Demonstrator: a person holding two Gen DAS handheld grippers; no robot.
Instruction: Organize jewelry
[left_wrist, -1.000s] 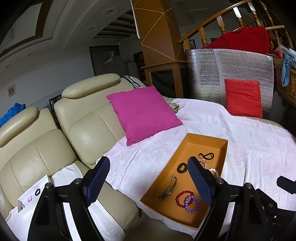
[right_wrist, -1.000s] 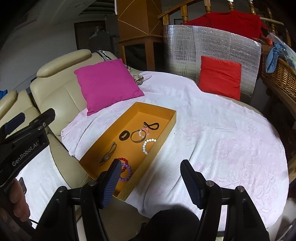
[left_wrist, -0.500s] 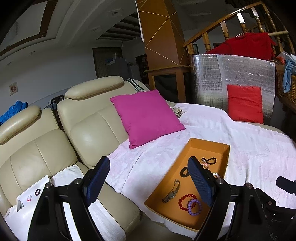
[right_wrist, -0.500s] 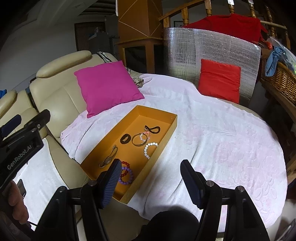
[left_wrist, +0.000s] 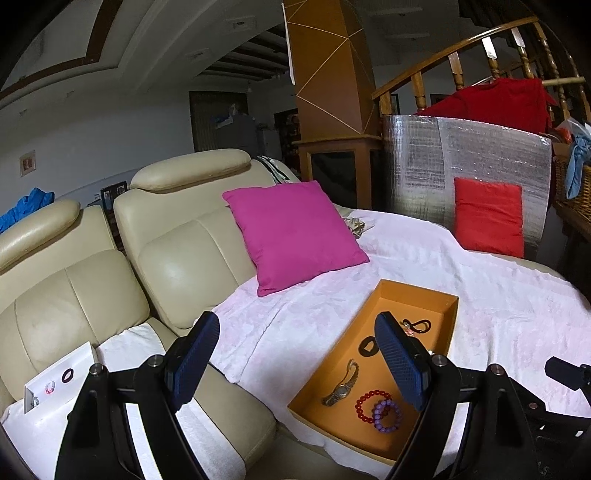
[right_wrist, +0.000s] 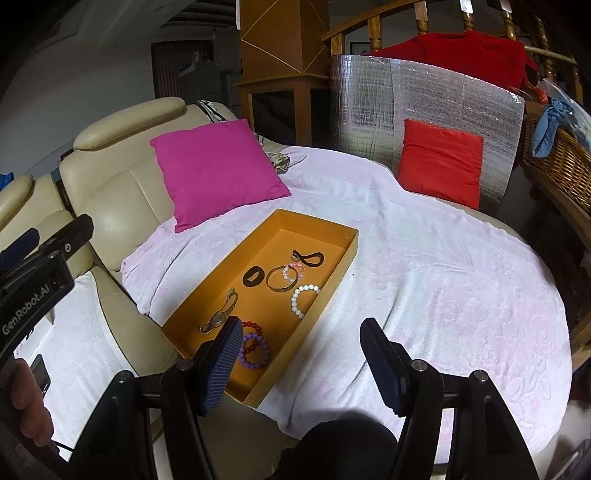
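An orange tray (right_wrist: 334, 271) lies on the pale pink blanket (right_wrist: 424, 295) near its left edge, and all the jewelry sits in it. The tray looks like light, stiff card; it would slide on the soft blanket if nudged. Largest inside is the watch (right_wrist: 219, 316) by the left wall: metal, probably the heaviest piece, with a band that looks slippery; I would pinch across the band. The gold bangle (right_wrist: 281, 278) at the middle is rigid, so take it across the rim. The white beads (right_wrist: 301, 298) by the right wall and the red (right_wrist: 253, 341) and purple (right_wrist: 255, 350) bracelets at the near end look elastic and floppy; pinch one strand. The flat black ring (right_wrist: 252, 276) will be hard to lift.

Both grippers hover short of the tray, empty: right (right_wrist: 299, 363) spread wide, level over the near right corner; left (left_wrist: 297, 360) equally wide over the blanket's left edge.
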